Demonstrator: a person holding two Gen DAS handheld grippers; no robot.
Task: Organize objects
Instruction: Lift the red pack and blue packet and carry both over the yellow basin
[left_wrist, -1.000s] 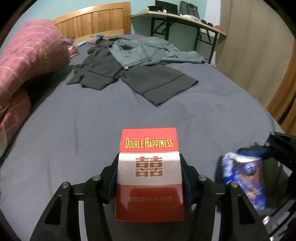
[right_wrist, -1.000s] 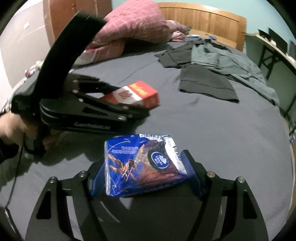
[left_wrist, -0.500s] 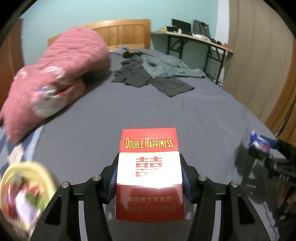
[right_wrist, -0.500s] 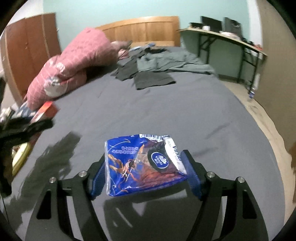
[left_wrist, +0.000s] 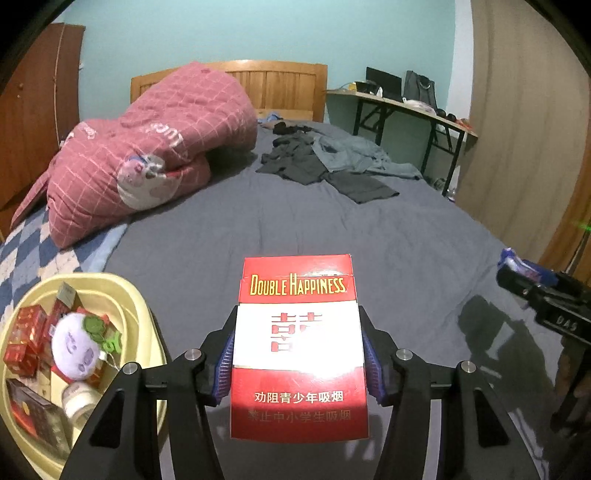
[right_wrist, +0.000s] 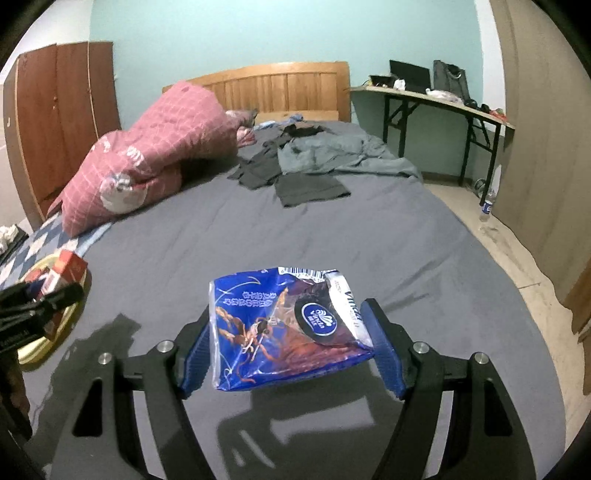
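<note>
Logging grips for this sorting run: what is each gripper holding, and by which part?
Left gripper: red cigarette box, clamped across its two long side edges. Right gripper: blue snack packet, pinched by its left and right edges.

A red-and-white cigarette pack (left_wrist: 299, 347) printed "Double Happiness" is clamped flat, face up, above the grey bed. A crumpled blue snack packet (right_wrist: 284, 326) with a dark round logo is pinched by its sides, tilted. At the bed's near left stands a yellow basin (left_wrist: 142, 314) holding red boxes, a plush toy and a small jar.
</note>
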